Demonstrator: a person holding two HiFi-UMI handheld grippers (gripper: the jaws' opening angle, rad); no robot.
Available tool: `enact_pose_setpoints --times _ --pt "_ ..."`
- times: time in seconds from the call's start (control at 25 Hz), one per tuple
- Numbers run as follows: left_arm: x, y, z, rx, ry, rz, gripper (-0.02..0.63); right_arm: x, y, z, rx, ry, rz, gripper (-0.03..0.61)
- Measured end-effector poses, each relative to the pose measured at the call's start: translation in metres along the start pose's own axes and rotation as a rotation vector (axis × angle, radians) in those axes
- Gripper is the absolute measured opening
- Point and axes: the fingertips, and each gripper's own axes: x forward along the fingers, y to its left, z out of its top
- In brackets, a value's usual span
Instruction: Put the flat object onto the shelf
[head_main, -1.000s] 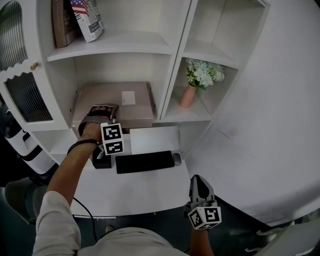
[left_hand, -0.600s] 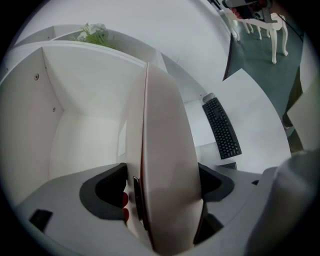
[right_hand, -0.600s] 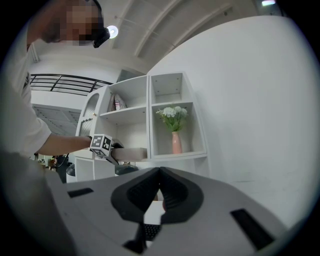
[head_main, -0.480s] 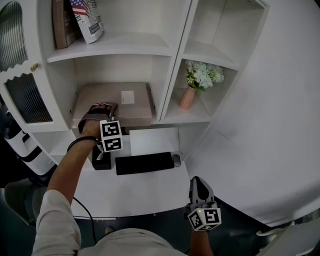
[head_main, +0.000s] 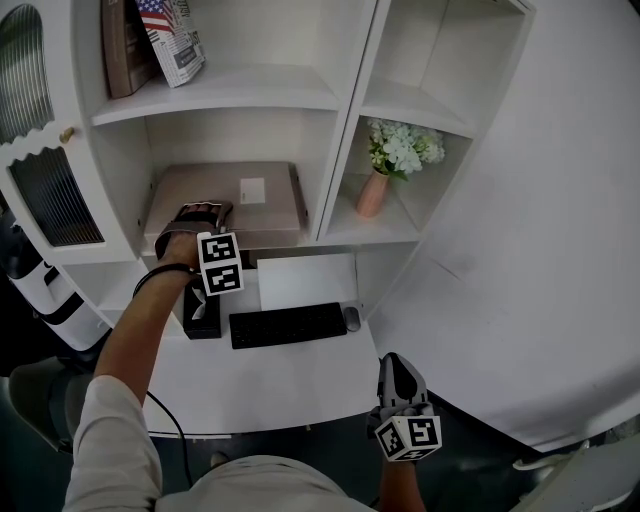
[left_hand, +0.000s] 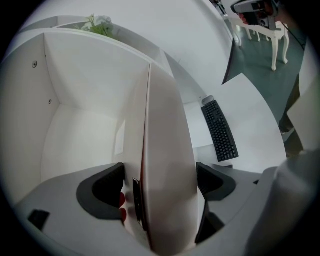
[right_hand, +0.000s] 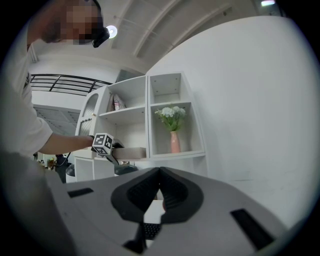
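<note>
The flat beige object (head_main: 255, 195) lies on its broad side in the lower left shelf compartment (head_main: 230, 135). My left gripper (head_main: 200, 215) reaches over the object's near left edge. In the left gripper view the object (left_hand: 165, 150) stands edge-on between the jaws of the left gripper (left_hand: 160, 182). The jaws have just been opening, and a narrow gap shows beside the left pad (left_hand: 102, 192). My right gripper (head_main: 398, 372) hangs low at the desk's front. It points level at the shelves, and in its own view the right gripper (right_hand: 160, 187) is shut with nothing in it.
On the desk below the shelf are a black keyboard (head_main: 288, 324), a mouse (head_main: 352, 318), a white sheet (head_main: 305, 280) and a small black box (head_main: 203, 315). A pink vase of flowers (head_main: 375, 190) fills the right compartment. Books (head_main: 150, 40) stand on the upper shelf.
My left hand has crept slightly toward the shelf with the object still between its jaws. The right gripper has stayed where it was.
</note>
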Motion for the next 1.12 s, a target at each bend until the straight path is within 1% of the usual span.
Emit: enact_pose_setpoints --times 0.36,0.64,0.76,0.88,1.12 --pt "0.004 0.002 0.001 -0.033 -0.019 -0.035 0.456 -0.005 -0.002 0.000 0.004 -0.002 -0.007 0.003" --pt "0.001 0.002 0.001 -0.032 -0.045 -0.012 0.459 -0.005 0.004 0.001 0.005 -0.004 0.003 0.003" --pt "-0.006 0.003 0.002 -0.054 -0.066 0.001 0.457 -0.004 0.005 0.003 0.004 -0.006 0.007 0.003" --pt "-0.019 0.007 0.006 -0.132 -0.125 0.009 0.457 -0.003 0.007 0.004 0.001 -0.008 0.014 0.003" --pt "-0.046 0.014 0.009 -0.349 -0.270 0.005 0.457 0.003 0.017 0.008 -0.005 -0.016 0.046 0.003"
